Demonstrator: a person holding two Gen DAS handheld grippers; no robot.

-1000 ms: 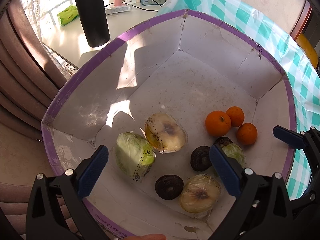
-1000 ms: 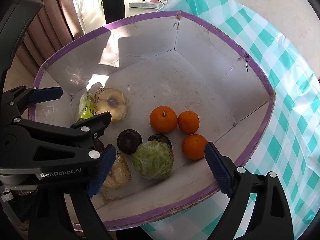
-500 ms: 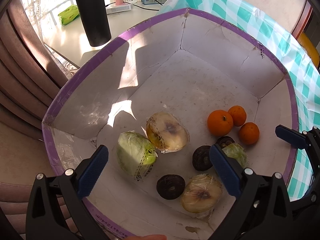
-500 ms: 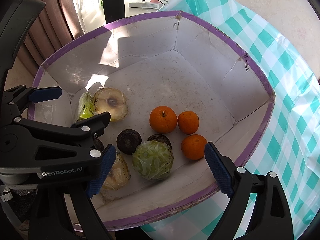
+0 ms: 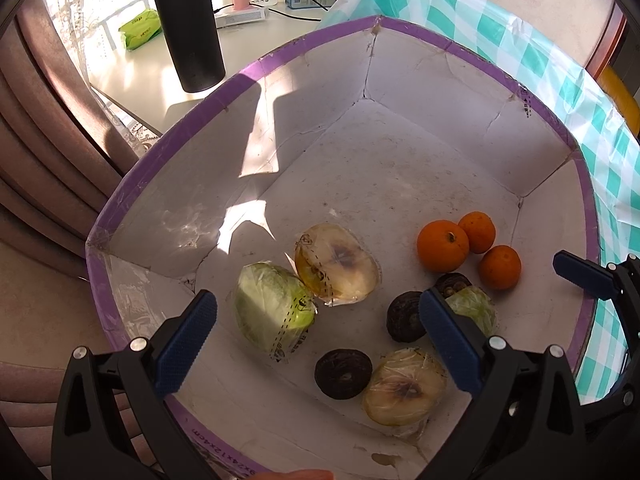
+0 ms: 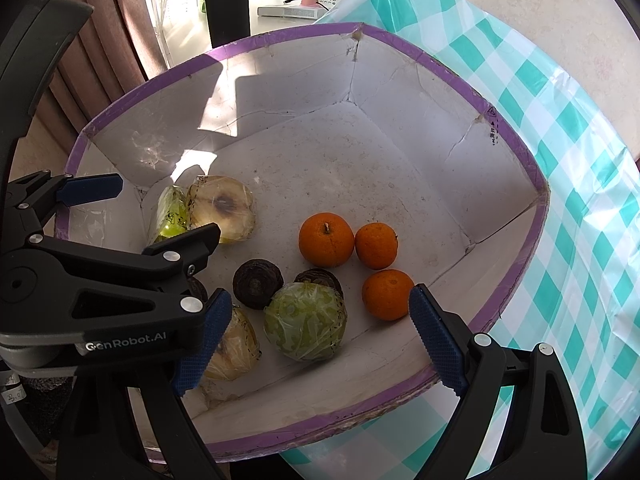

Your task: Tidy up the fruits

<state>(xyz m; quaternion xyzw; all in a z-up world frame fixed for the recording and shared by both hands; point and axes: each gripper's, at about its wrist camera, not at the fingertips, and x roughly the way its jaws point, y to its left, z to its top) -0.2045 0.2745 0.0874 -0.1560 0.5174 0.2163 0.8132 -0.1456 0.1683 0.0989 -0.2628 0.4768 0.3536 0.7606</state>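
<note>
Change since earlier frames: almost none; we note the fruits sitting slightly lower in the left wrist view, so that gripper has crept a little; the right view matches.
Container: white box with purple rim on a teal checked tablecloth.
Left gripper: jaws spread wide, holding nothing, poised above the near-left part of the box.
Right gripper: also wide and empty, framing the near-right cluster.
Oranges: three oranges grouped right of centre, two touching, the third just beside.
Wrapped pieces: two green cabbage-like pieces in film; two pale cut halves in film.
Dark fruits: three round, wrinkled, dark ones between the wrapped pieces; kind unclear.
Handling, oranges: we judge them firm, light, prone to roll; grip across the widest part.
Handling, wrapped pieces: film looks slippery, flesh soft; close gently on the bulk, not on loose film.
Stage: sorting looks partly done; dark fruits and wrapped pieces are mixed.
</note>
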